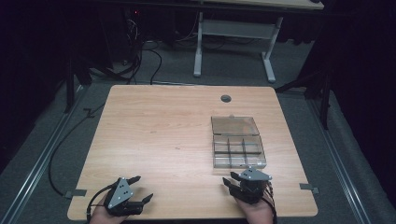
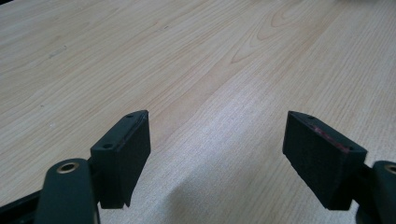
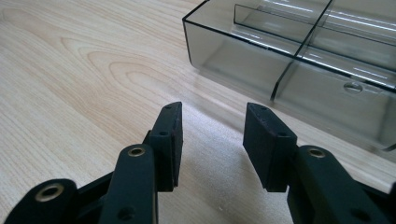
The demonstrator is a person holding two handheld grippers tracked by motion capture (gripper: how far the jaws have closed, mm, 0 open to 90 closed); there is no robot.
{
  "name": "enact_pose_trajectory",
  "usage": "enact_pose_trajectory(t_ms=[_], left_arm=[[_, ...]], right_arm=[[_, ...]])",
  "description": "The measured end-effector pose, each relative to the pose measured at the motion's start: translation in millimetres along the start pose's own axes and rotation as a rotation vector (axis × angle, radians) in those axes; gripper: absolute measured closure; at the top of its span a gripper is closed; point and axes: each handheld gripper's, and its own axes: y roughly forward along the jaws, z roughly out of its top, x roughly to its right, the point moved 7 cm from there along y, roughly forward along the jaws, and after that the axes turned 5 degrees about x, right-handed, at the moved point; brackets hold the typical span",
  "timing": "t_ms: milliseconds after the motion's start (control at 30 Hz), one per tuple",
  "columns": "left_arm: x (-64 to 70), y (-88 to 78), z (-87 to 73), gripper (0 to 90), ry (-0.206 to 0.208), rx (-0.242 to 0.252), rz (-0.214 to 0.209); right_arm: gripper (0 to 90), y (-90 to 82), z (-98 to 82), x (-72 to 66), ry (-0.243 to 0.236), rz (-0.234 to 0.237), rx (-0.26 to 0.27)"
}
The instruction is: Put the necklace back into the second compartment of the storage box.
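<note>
A clear smoky plastic organiser box (image 1: 238,147) with several empty compartments lies on the wooden table (image 1: 159,135), its lid (image 1: 234,125) folded back on the far side. My right gripper (image 1: 231,179) rests just in front of the box's near edge, jaws open with nothing between them. In the right gripper view the box (image 3: 299,60) sits just ahead and to the right of the right gripper (image 3: 212,140). My left gripper (image 1: 140,189) lies near the table's front left, wide open and empty. In the left gripper view its fingertips (image 2: 126,154) frame bare wood.
A round cable hole (image 1: 226,98) sits near the table's far edge. Beyond the table stand a white desk frame (image 1: 233,42) and cables on the grey floor. Metal rails (image 1: 42,158) run along both sides of the table.
</note>
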Motion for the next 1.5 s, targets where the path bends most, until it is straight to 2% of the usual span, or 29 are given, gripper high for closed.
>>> enact_pose_trajectory(t_ms=[133,400,533,700,867,900,1233,1400,1500], left_arm=[[-0.8,0.7,0.5,23.9,-0.005,0.003,0.003],[-0.7,-0.2,0.6,23.8,-0.007,0.010,0.002],[-0.6,-0.2,0.5,23.8,-0.006,0.009,0.002],[-0.5,0.0,0.5,23.8,-0.006,0.008,0.001],[-0.6,-0.1,0.5,23.8,-0.007,0.009,0.001],[-0.7,-0.2,0.5,23.8,-0.007,0.009,0.001],[-1.0,-0.3,0.5,23.8,-0.009,0.010,0.004],[-1.3,-0.4,0.4,23.9,-0.010,0.007,0.006],[-1.3,-0.4,0.4,23.9,-0.011,0.007,0.006]], right_arm=[[57.6,-0.5,0.4,0.9,0.014,0.006,0.006],[57.9,-0.6,1.1,1.3,0.013,0.009,0.008],[61.2,-5.1,2.9,3.9,0.028,0.019,0.025],[69.2,-16.2,2.3,13.6,0.048,-0.009,0.036],[70.4,-26.3,1.8,23.5,0.063,-0.032,0.052],[70.7,-31.8,0.9,29.8,0.075,-0.046,0.057],[77.4,-59.6,-9.3,59.2,0.117,-0.115,0.077],[82.2,-79.0,-20.0,81.7,0.178,-0.196,0.087],[85.5,-89.6,-29.8,93.6,0.197,-0.243,0.071]])
